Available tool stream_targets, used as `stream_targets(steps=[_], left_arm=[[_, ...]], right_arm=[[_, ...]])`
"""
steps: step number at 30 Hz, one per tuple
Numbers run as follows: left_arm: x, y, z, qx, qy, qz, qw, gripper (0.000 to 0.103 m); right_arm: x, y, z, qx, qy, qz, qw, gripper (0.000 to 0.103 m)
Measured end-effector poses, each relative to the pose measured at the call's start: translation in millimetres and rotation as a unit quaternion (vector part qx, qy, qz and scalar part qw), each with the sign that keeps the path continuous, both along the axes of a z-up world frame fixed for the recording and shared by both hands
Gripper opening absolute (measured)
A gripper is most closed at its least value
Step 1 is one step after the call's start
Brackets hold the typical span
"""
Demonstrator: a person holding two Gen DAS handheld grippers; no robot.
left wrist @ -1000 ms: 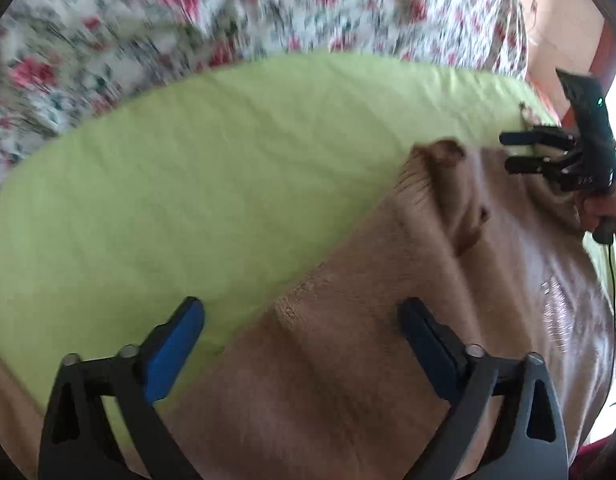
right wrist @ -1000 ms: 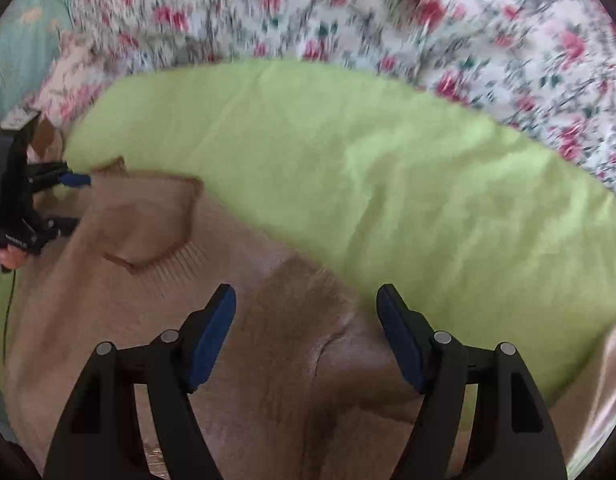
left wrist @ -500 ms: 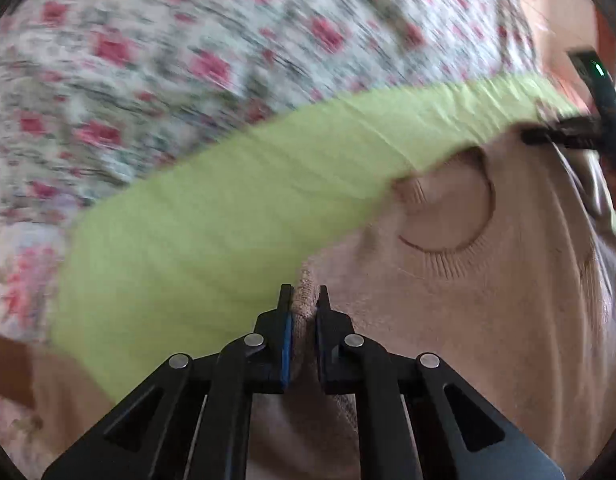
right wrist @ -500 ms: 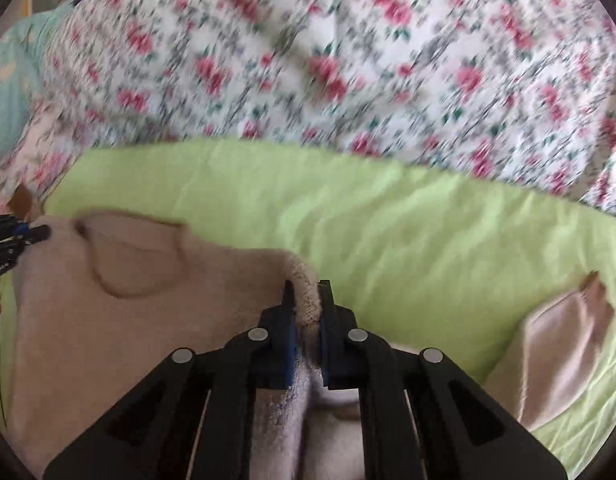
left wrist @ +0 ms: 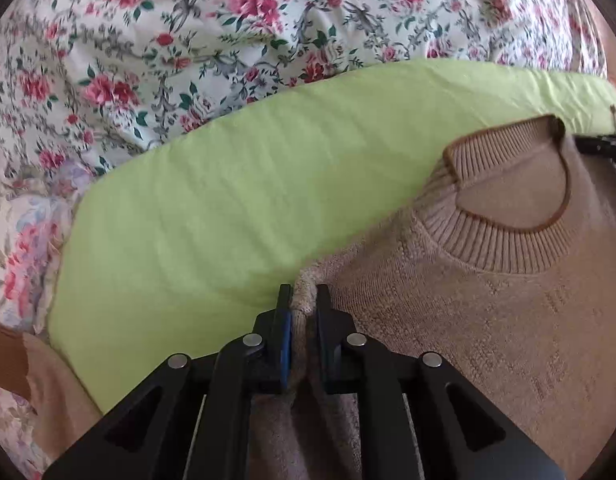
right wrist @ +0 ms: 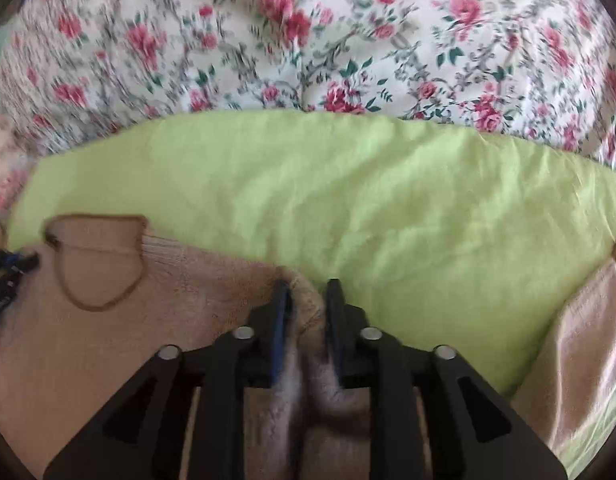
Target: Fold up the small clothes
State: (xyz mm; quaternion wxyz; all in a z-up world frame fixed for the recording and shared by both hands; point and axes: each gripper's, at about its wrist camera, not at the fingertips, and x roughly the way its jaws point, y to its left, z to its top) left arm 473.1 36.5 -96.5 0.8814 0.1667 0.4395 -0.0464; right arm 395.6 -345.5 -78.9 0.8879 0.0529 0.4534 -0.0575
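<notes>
A beige knitted sweater (left wrist: 487,320) lies front up on a lime-green sheet (left wrist: 248,200), its ribbed round neckline with a brown edge facing away. A pinched fold at each shoulder stands raised. One sleeve lies out to the side.

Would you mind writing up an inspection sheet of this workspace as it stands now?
Surface: green cloth spread over a floral bedspread.
Job's things: beige knit sweater lying on the cloth, neckline toward the bedspread; one sleeve lies out to the side.
Clutter: nothing seen.
Grippers: left gripper pinches a sweater shoulder; right gripper has the other shoulder's fabric bunched between its pads. Both have just eased slightly wider.
Cables: nothing seen.
Surroundings: only bedding in view.
</notes>
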Motion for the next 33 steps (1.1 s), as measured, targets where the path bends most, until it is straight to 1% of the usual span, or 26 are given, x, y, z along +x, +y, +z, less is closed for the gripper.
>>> stream_targets(steps=[1,2,3,4,6,7,9,10,12,13,15,16,17,18,21,23,25,26,27,28,30,31,32,33], left_arm=[[-0.7,1.2,1.7,-0.004,0.003,0.0,1.0,0.014],[-4.7,4.8,7.1,-0.021,0.012,-0.001,0.9997,0.019],[-9.3,8.0,11.7,-0.028,0.018,0.003,0.9994,0.03],[-13.8,11.1,16.4,-0.03,0.017,0.007,0.9994,0.035],[-36.3,18.4,31.3,-0.035,0.003,0.01,0.9993,0.043],[-46.9,20.6,35.9,-0.038,-0.001,0.012,0.9992,0.045],[-77.2,27.0,47.4,-0.054,-0.011,0.016,0.9983,0.046],[-86.0,30.6,52.1,-0.064,-0.013,0.02,0.9977,0.047],[-117.9,34.8,55.7,-0.092,-0.012,0.028,0.9953,0.047],[-126.3,34.9,57.7,-0.1,-0.012,0.031,0.9945,0.047],[-151.1,30.5,56.4,-0.123,-0.007,0.037,0.9917,0.047],[-160.9,28.4,55.9,-0.132,-0.004,0.041,0.9903,0.048],[-167.8,25.6,54.1,-0.139,0.0,0.045,0.9893,0.048],[-172.4,21.7,51.9,-0.143,0.003,0.046,0.9886,0.048],[-188.4,2.7,45.0,-0.147,0.01,0.046,0.988,0.049],[-196.3,-12.8,40.0,-0.155,0.02,0.037,0.9871,0.049],[-202.4,-26.9,36.4,-0.165,0.027,0.032,0.9854,0.05],[-202.7,-32.4,35.7,-0.173,0.033,0.027,0.984,0.05],[-201.9,-36.0,34.6,-0.178,0.037,0.023,0.983,0.051],[-203.2,-41.8,32.9,-0.181,0.039,0.021,0.9826,0.051],[-204.1,-47.7,29.8,-0.183,0.044,0.018,0.9819,0.051],[-204.6,-51.9,27.6,-0.187,0.05,0.018,0.9809,0.051],[-205.2,-53.5,26.2,-0.19,0.054,0.02,0.98,0.051],[-204.8,-51.0,26.1,-0.194,0.056,0.02,0.9792,0.051]], right_arm=[[-12.6,-3.7,11.3,0.01,-0.014,-0.003,1.0,0.027],[-27.2,-8.1,23.3,0.019,-0.029,-0.007,0.999,0.03],[-37.5,-15.3,30.3,0.027,-0.041,-0.011,0.999,0.037],[-56.1,-27.1,40.3,0.037,-0.056,-0.023,0.997,0.044],[-89.7,-55.2,63.8,0.056,-0.083,-0.059,0.993,0.047],[-105.3,-72.9,69.9,0.065,-0.091,-0.087,0.99,0.047],[-130.9,-110.8,72.8,0.07,-0.092,-0.143,0.983,0.047],[-145.1,-131.0,72.1,0.074,-0.09,-0.173,0.978,0.047],[-167.6,-167.7,61.4,0.089,-0.082,-0.23,0.965,0.047],[-171.8,-180.5,55.4,0.092,-0.081,-0.25,0.961,0.047],[-181.1,-214.3,57.0,0.1,-0.088,-0.268,0.954,0.047],[-182.6,-221.4,54.8,0.109,-0.091,-0.278,0.95,0.047],[-184.7,-228.4,55.8,0.115,-0.097,-0.28,0.948,0.047],[-184.0,-230.8,57.7,0.119,-0.102,-0.28,0.947,0.047],[-162.6,-226.8,65.3,0.107,-0.11,-0.264,0.952,0.047],[-138.4,-222.7,70.6,0.116,-0.114,-0.246,0.956,0.047],[-112.0,-218.2,72.0,0.105,-0.094,-0.24,0.96,0.047],[-97.4,-217.8,69.9,0.096,-0.075,-0.248,0.961,0.047],[-85.8,-219.5,67.0,0.089,-0.06,-0.262,0.959,0.049],[-73.5,-222.1,61.7,0.084,-0.041,-0.282,0.955,0.056],[-57.9,-227.1,52.4,0.082,-0.017,-0.298,0.951,0.065],[-50.7,-229.1,45.8,0.084,-0.008,-0.299,0.95,0.066],[-46.1,-229.6,40.8,0.078,-0.006,-0.298,0.951,0.065],[-45.0,-229.0,39.5,0.069,-0.007,-0.297,0.952,0.05]])
